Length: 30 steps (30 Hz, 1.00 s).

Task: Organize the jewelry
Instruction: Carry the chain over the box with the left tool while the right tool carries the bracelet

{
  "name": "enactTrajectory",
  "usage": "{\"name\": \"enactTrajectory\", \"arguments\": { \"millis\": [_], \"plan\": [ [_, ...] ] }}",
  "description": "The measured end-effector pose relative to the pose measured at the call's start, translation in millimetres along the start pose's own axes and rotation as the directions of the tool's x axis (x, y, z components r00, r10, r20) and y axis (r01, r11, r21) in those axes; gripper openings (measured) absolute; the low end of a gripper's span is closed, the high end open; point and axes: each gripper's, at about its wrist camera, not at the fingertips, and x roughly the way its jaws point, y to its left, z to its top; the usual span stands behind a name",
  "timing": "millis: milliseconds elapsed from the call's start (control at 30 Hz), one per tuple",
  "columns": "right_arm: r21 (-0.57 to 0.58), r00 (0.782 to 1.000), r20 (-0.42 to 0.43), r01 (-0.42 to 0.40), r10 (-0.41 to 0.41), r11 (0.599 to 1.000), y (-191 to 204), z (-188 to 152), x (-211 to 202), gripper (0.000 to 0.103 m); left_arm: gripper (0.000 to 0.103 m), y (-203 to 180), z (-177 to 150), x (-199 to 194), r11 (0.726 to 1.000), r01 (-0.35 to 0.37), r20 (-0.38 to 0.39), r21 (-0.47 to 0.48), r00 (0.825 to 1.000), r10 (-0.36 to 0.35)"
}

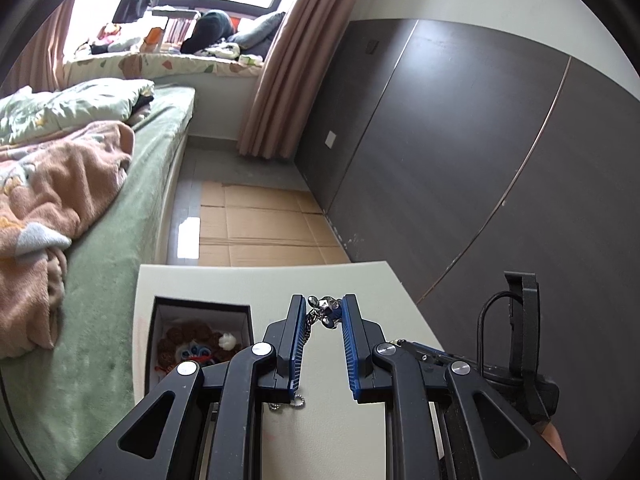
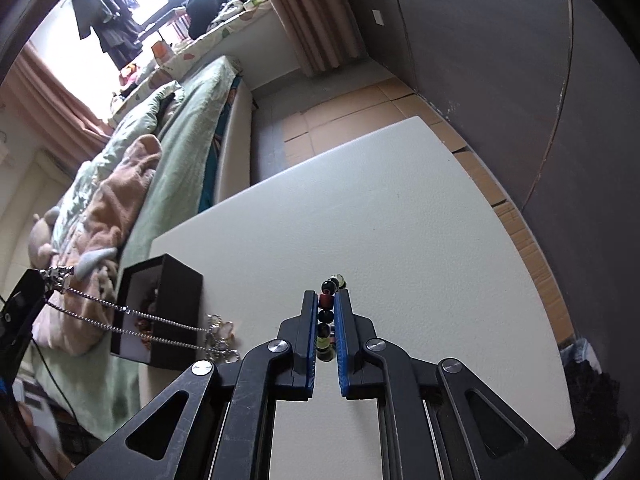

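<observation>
My left gripper point(image 1: 323, 309) is shut on a silver chain necklace point(image 1: 325, 309) by its pendant and holds it lifted above the white table point(image 1: 360, 280). The chain hangs down to the table, as the right wrist view point(image 2: 132, 312) shows. My right gripper point(image 2: 329, 300) is shut on a bead bracelet point(image 2: 326, 312) with black, red and yellow beads, low over the table. A black jewelry box point(image 1: 200, 312) with a white lining stands open at the table's left edge and holds a brown knitted ornament point(image 1: 192, 344). In the right wrist view the box point(image 2: 176, 292) stands left of my right gripper.
More chain jewelry point(image 2: 220, 334) lies in a pile on the table beside the box. A bed with green sheet point(image 1: 120, 240) and pink blanket runs along the left. Dark wall panels point(image 1: 480, 140) stand to the right. Cardboard point(image 1: 264, 220) covers the floor beyond the table.
</observation>
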Motion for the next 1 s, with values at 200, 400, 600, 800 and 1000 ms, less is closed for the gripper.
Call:
{"name": "enactTrajectory", "arguments": {
  "millis": [200, 400, 600, 800, 1000],
  "plan": [
    [-0.013, 0.994, 0.052, -0.100, 0.100, 0.995, 18.7, 4.9, -13.5, 0.009, 0.019, -4.5, 25.1, -23.8, 0.999, -0.031, 0.050, 0.027, 0.998, 0.030],
    [-0.015, 0.975, 0.099, -0.199, 0.199, 0.980, 36.1, 9.9, -23.0, 0.009, 0.019, -9.2, 51.1, -49.9, 0.997, -0.056, 0.101, 0.056, 0.994, 0.050],
    [-0.057, 0.954, 0.140, -0.260, 0.266, 0.964, 54.7, 10.2, -33.9, 0.009, 0.018, -13.9, 75.4, -73.3, 0.994, -0.077, 0.152, 0.081, 0.986, 0.064],
    [-0.080, 0.925, 0.174, -0.329, 0.339, 0.941, 65.2, 10.3, -43.6, 0.010, 0.018, -19.9, 98.4, -94.5, 0.989, -0.102, 0.202, 0.103, 0.976, 0.080],
    [-0.116, 0.891, 0.183, -0.400, 0.415, 0.909, 76.6, 12.8, -46.8, 0.010, 0.018, -18.4, 118.7, -112.4, 0.985, -0.130, 0.245, 0.114, 0.964, 0.099]
  ]
}}
